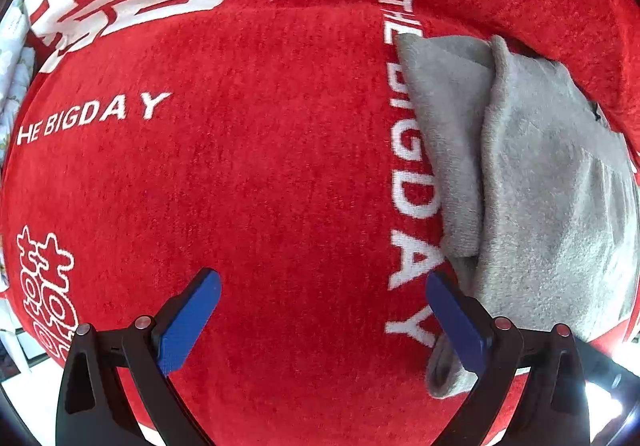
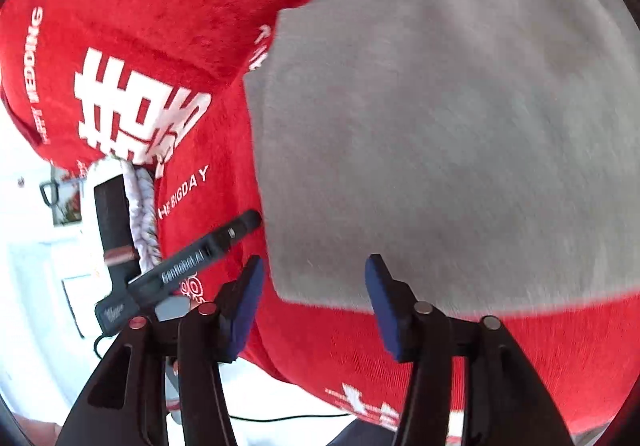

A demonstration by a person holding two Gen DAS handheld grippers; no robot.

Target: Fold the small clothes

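1. A grey fleece garment point(image 1: 540, 173) is seen lying folded on a red blanket point(image 1: 260, 165), toward the right side of the left wrist view, with one layer lapped over another.
2. White lettering reading "THE BIGDAY" point(image 1: 92, 117) is printed on the blanket, and a second line of it is partly covered by the garment's left edge.
3. The left gripper point(image 1: 324, 286) is held with its blue-padded fingers spread wide; nothing is pinched between them, and only red blanket is seen in the gap.
4. Its right-hand finger point(image 1: 456, 322) is placed just beside the garment's lower edge; contact cannot be judged.
5. In the right wrist view the garment point(image 2: 440, 125) is shown filling most of the frame, blurred.
6. The right gripper point(image 2: 314, 278) is likewise held spread, empty, at the garment's near edge.
7. The left gripper's black body point(image 2: 180, 270) is seen at the left of that view, above the blanket.
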